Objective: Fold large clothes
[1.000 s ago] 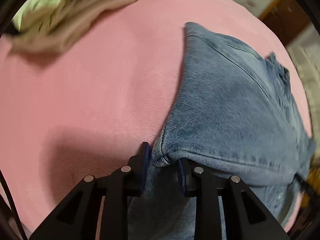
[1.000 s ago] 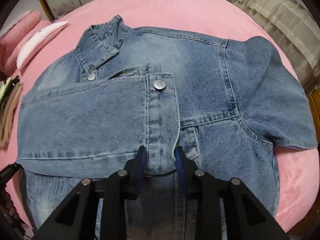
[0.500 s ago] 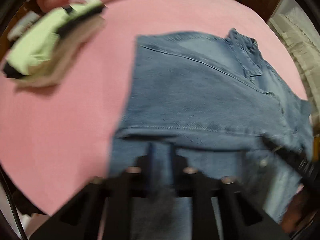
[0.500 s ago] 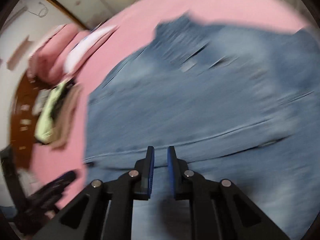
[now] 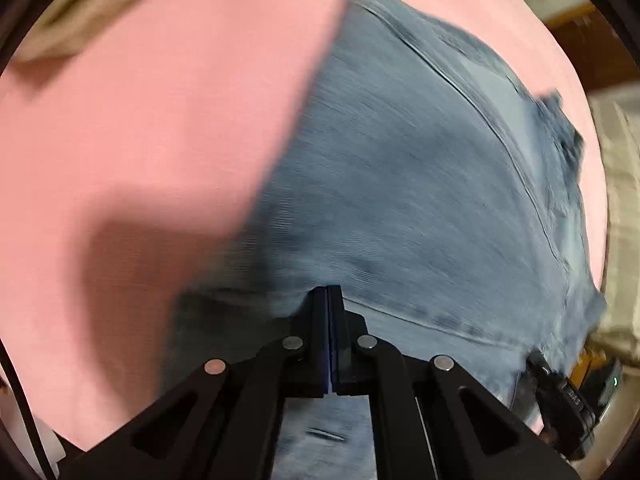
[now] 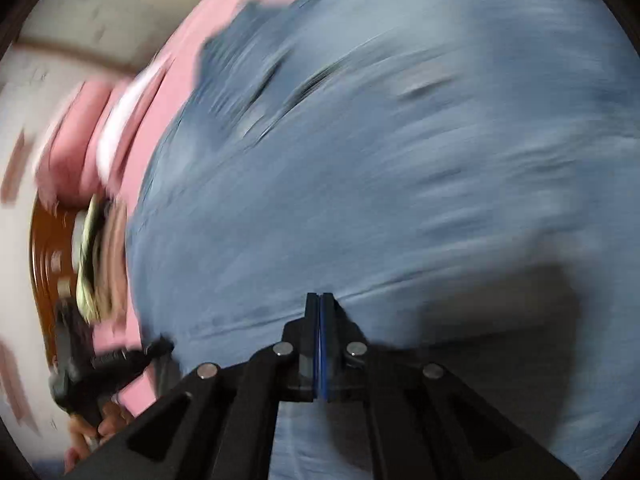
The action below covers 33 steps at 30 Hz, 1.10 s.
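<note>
We see the denim jacket [image 5: 420,200] spread across the pink bed cover [image 5: 160,120], filling the right half of the left wrist view from 12 o'clock down to 5 o'clock, with bare pink cover from 7 to 11 o'clock. The left gripper [image 5: 328,300] points steeply down at a folded hem edge of the jacket near 6 o'clock; its 2 jaws are pressed fully together, and we cannot make out any cloth pinched between the blue pads, only the tips meeting the hem line. A beige folded cloth [image 5: 72,28] lies at 10 o'clock on the cover, well apart from the jacket. At 4 o'clock the other black tool peeks in beside the jacket's edge. In the right wrist view, which is heavily blurred, the jacket [image 6: 380,160] fills nearly everything from 12 through 5 o'clock, and the right gripper [image 6: 319,304] sits at a seam line near 6 o'clock, its 2 jaws also closed flat against each other with nothing visibly caught. Pink pillows [image 6: 80,128] show at 9 o'clock, and a hand [image 6: 96,432] holds the left tool at 8 o'clock.
</note>
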Each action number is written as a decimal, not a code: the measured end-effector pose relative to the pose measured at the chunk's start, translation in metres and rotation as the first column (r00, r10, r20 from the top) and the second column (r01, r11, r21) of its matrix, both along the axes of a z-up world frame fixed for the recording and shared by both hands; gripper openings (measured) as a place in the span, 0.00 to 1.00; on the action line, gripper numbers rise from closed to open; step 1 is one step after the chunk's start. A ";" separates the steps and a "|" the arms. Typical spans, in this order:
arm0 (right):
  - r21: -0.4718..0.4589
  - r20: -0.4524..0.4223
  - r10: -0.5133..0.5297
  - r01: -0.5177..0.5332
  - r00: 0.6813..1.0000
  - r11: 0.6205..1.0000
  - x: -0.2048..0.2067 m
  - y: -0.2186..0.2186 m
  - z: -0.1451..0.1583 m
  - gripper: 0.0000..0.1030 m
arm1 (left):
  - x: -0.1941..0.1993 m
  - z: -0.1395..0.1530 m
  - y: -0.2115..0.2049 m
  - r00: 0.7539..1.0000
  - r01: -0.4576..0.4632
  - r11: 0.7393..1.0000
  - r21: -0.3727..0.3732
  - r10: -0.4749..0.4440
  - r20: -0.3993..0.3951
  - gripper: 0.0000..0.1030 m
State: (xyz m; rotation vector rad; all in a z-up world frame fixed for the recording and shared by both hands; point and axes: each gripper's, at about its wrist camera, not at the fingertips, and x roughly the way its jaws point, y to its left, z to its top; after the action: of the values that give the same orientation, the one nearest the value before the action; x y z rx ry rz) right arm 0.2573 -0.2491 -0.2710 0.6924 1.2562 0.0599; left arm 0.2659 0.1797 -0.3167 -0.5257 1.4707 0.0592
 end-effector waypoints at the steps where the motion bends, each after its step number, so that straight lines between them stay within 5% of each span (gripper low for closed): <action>1: -0.069 0.000 -0.046 0.046 0.999 0.997 -0.006 -0.015 0.005 0.00 | -0.002 -0.001 0.003 1.000 -0.021 1.000 -0.016 0.021 0.004 0.01; 3: -0.111 0.027 -0.075 0.077 0.997 0.991 -0.012 -0.025 0.017 0.00 | -0.004 -0.004 0.002 0.998 -0.064 0.998 -0.016 0.064 0.006 0.01; 6: -0.330 0.084 -0.025 0.052 0.996 0.943 -0.009 0.010 0.046 0.04 | 0.003 0.007 -0.026 1.000 -0.007 0.998 0.065 0.007 0.004 0.07; 8: -0.253 0.169 0.052 -0.008 0.984 0.967 -0.002 0.033 0.055 0.04 | 0.012 0.021 -0.061 0.992 0.117 0.993 0.002 -0.117 0.046 0.07; 11: 0.051 0.164 0.163 -0.174 0.973 0.983 0.023 0.080 0.040 0.05 | 0.028 0.031 -0.112 0.962 0.262 0.962 -0.074 -0.254 0.103 0.09; 13: 0.264 0.148 0.183 -0.217 0.972 0.940 0.043 0.112 0.018 0.05 | 0.046 0.025 -0.138 0.952 0.295 0.955 -0.026 -0.292 0.091 0.01; 15: 0.293 0.119 0.160 -0.189 0.980 0.937 0.063 0.126 0.002 0.02 | 0.069 0.013 -0.142 0.958 0.275 0.961 0.033 -0.277 0.076 0.04; 17: 0.236 0.055 0.139 -0.148 0.989 0.960 0.084 0.121 -0.016 0.02 | 0.089 0.004 -0.136 0.965 0.241 0.970 0.011 -0.241 0.099 0.04; 20: 0.225 0.079 0.167 -0.180 0.983 0.958 0.100 0.106 -0.025 0.00 | 0.115 -0.007 -0.117 0.961 0.226 0.973 0.035 -0.229 0.157 0.01; 24: 0.064 0.133 0.112 -0.122 0.985 0.990 0.097 0.049 -0.012 0.00 | 0.144 0.000 -0.087 0.941 0.162 0.955 0.249 -0.226 0.251 0.01; 26: -0.065 0.133 -0.038 0.047 0.990 0.997 0.088 0.004 -0.006 0.00 | 0.153 -0.008 -0.074 0.949 0.154 0.965 0.213 -0.205 0.239 0.01; 28: -0.069 0.153 -0.153 0.165 0.976 0.984 0.072 -0.034 -0.006 0.00 | 0.158 -0.014 -0.067 0.953 0.134 0.976 0.174 -0.175 0.247 0.01; 30: -0.048 0.158 -0.174 0.183 0.972 0.982 0.066 -0.045 -0.008 0.00 | 0.159 -0.017 -0.071 0.953 0.124 0.974 0.188 -0.170 0.251 0.01; 33: -0.142 0.155 -0.144 0.167 0.977 0.976 0.070 -0.032 -0.006 0.00 | 0.163 -0.025 -0.076 0.967 0.074 0.984 0.165 -0.111 0.229 0.01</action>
State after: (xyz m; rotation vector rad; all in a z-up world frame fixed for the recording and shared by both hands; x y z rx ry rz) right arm 0.3273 -0.2808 -0.2773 0.6383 1.0531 -0.1146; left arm 0.4286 0.1040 -0.3422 -0.3240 1.2428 0.0348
